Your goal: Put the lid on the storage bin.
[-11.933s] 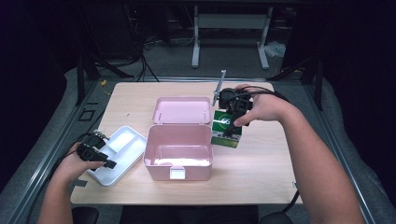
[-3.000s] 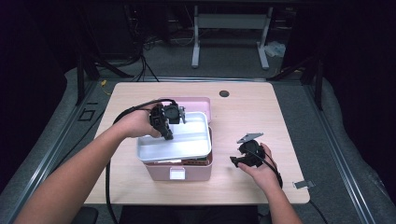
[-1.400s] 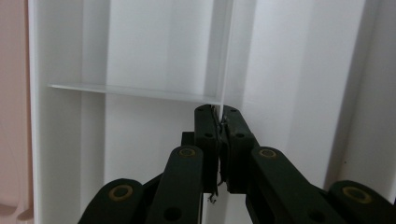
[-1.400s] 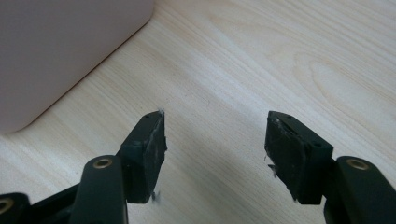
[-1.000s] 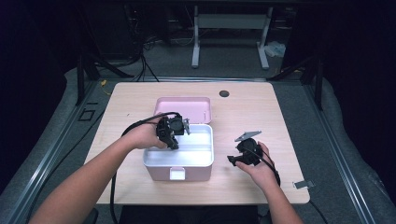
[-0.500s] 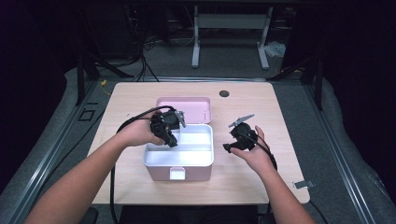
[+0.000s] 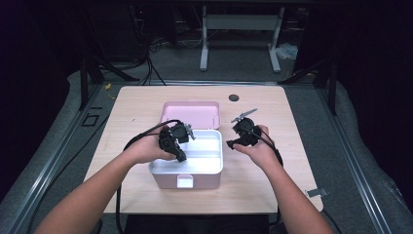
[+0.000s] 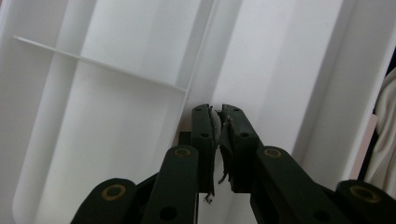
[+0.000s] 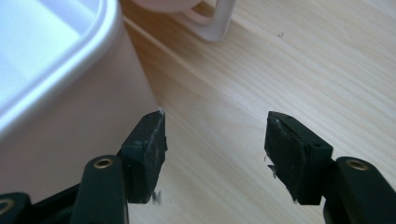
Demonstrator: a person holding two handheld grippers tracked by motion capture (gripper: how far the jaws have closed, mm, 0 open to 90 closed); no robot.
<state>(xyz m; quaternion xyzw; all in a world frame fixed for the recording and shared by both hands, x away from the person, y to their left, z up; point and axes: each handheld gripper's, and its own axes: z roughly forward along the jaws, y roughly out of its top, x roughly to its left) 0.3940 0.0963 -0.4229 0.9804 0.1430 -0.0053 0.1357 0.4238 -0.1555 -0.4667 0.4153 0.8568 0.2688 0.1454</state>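
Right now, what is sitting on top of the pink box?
A white divided tray sits in the pink box's open top; the left gripper pinches the tray's wall. The tray's compartments look empty. The tray covers whatever is in the box underneath.

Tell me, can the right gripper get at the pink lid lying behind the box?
Probably yes: the right gripper hangs open beside the box, with bare table between it and the pink lid.
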